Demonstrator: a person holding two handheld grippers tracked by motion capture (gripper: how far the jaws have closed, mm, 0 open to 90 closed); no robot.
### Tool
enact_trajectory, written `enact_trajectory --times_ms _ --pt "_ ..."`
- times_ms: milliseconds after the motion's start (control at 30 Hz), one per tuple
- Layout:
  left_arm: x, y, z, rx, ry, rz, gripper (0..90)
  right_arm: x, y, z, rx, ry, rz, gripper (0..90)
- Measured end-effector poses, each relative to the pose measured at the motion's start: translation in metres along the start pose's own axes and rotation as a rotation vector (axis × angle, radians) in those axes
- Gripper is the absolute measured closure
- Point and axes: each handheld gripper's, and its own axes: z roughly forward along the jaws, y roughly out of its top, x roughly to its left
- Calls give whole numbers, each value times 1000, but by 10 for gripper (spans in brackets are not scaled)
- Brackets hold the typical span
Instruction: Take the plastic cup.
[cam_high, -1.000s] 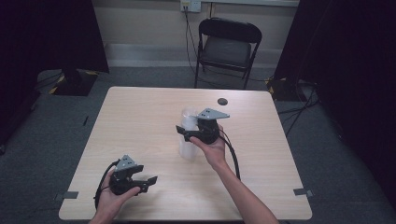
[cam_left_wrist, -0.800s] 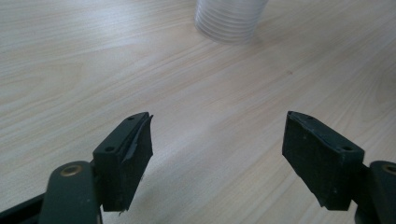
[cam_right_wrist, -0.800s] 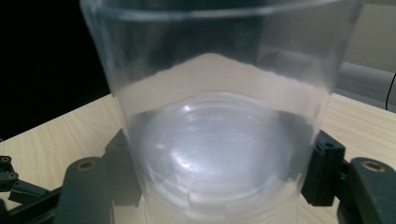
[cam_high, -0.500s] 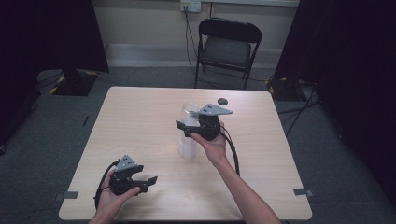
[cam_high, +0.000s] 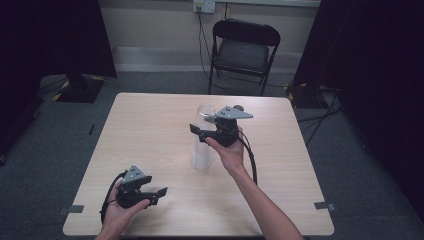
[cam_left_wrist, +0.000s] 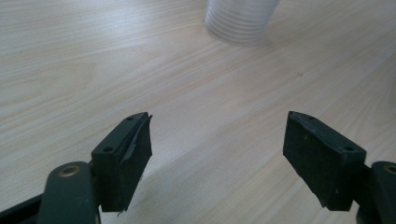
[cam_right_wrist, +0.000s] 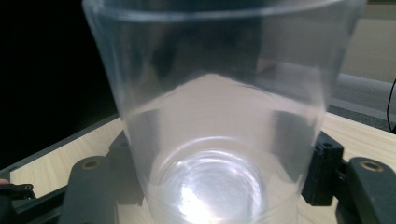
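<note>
room: dark curtains on both sides, grey carpet, black folding chair (cam_high: 243, 50) behind the table, wall outlet with cables above it
table (cam_high: 150, 125): light wood grain, square, tape marks on the floor at its near corners
stack of clear cups (cam_high: 201, 157): stands upright near the table centre; its ribbed lower part also seen at the top of the left gripper view (cam_left_wrist: 240, 21)
top clear cup (cam_high: 206, 116): held above the stack, upright, mouth up; the right gripper view looks straight through its wall (cam_right_wrist: 219, 126) to the base
right gripper (cam_high: 200, 131): mid-table, raised off the surface, jaws on either side of the cup's lower wall, pads pressing it; jaws have just been closing with the cup between them
right hand (cam_high: 227, 150): wrapped around the gripper body, cable trails down along the forearm
left gripper (cam_high: 161, 192): near the front left of the table, low over the wood, pointing toward the stack; in its own view (cam_left_wrist: 217, 154) jaws stand wide apart with bare table between them
left hand (cam_high: 120, 210): holds the gripper from behind, cable loops at its left
small dark object (cam_high: 240, 107): on the table just behind the right gripper's grey plate, too small to identify
</note>
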Motion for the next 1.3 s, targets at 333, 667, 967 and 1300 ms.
enact_trajectory --times_ms 333,667,967,1300 --pt "-2 0 0 -9 0 23 207 1 6 -6 -39 14 19 324" --pt "0 0 -1 0 23 16 187 4 14 -15 -71 27 21 328" --pt "0 0 -3 -6 40 32 201 5 21 -28 -106 38 29 328" --pt "-2 0 -2 -12 17 47 243 3 25 -46 -126 58 69 329"
